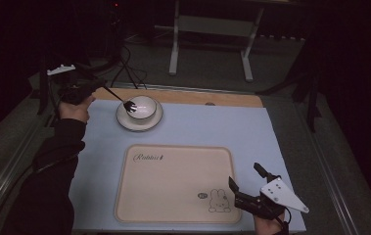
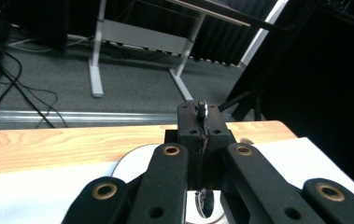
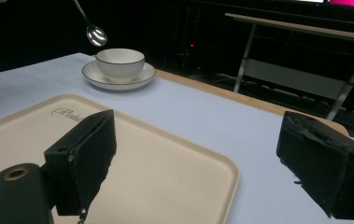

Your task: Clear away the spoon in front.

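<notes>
High view has my left gripper (image 1: 105, 88) up by the far-left corner of the mat, jaws clamped tight on the handle of a spoon (image 1: 128, 104). The spoon's bowl end hangs right over the white bowl (image 1: 141, 107), which sits on a saucer (image 1: 124, 121) at the back of the blue mat (image 1: 271, 142). In the right gripper view the spoon (image 3: 96, 34) is clearly in the air above the bowl's (image 3: 119, 62) rim, not touching it.

So I'd call this the spoon-carrying step, with the spoon either going into or coming out of the bowl; can't tell which. If it's meant for the tray (image 1: 178, 183), the next move needs a swing toward me and a gentle lowering so it doesn't clatter or slip in the pads.

My right gripper (image 1: 246, 185) sits idle at the tray's near-right corner, jaws wide apart, nothing between them.

Writing: the tray has a script word top-left, looks like "Rabbit" or similar, too soft to be sure, plus a little bunny drawing bottom-right with a small badge I can't read.
</notes>
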Demonstrator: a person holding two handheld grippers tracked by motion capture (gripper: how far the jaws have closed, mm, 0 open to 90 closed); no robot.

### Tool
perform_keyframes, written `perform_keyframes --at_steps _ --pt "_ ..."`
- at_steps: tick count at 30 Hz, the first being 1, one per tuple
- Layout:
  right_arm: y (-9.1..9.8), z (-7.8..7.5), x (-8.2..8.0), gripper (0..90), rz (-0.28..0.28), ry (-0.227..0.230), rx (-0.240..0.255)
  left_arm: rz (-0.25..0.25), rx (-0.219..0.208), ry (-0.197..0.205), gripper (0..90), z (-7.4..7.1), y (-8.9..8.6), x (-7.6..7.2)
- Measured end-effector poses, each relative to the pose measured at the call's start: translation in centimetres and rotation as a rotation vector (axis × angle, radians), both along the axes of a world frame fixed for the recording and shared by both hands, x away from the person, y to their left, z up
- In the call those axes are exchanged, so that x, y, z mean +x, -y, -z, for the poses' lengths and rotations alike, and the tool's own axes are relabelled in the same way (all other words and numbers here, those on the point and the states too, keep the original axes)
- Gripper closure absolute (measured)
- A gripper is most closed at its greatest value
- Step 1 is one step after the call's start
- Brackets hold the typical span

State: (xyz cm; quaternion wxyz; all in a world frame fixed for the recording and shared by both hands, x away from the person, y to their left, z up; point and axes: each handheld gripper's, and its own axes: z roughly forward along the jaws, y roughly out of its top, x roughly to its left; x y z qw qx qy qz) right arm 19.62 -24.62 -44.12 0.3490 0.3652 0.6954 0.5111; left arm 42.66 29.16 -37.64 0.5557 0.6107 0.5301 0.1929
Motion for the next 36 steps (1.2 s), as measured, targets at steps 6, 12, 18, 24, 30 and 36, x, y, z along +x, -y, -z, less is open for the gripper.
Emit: perform_keyframes --at_steps 6,12,18,24,30,36 --pt "0.0 0.0 0.0 12.0 0.002 0.003 -0.001 0.047 0.019 -0.005 90.0 -1.0 0.1 -0.6" --pt "0.0 0.0 0.0 11.9 0.002 0.004 0.001 0.106 0.031 -0.01 90.0 -2.1 0.3 -1.1" --pt "0.0 0.0 0.0 11.9 0.001 0.006 0.0 0.166 0.042 -0.003 89.9 -3.1 0.6 -1.7" --pt "-0.1 0.0 0.0 11.9 -0.001 0.005 -0.001 0.241 0.065 0.006 90.0 -3.9 1.2 -2.5" --pt "-0.1 0.0 0.0 11.9 -0.005 0.003 -0.003 0.303 0.072 0.007 90.0 -4.5 1.9 -3.5" --pt "-0.1 0.0 0.0 11.9 -0.008 0.002 0.003 0.38 0.105 -0.002 89.9 -4.6 3.0 -4.4"
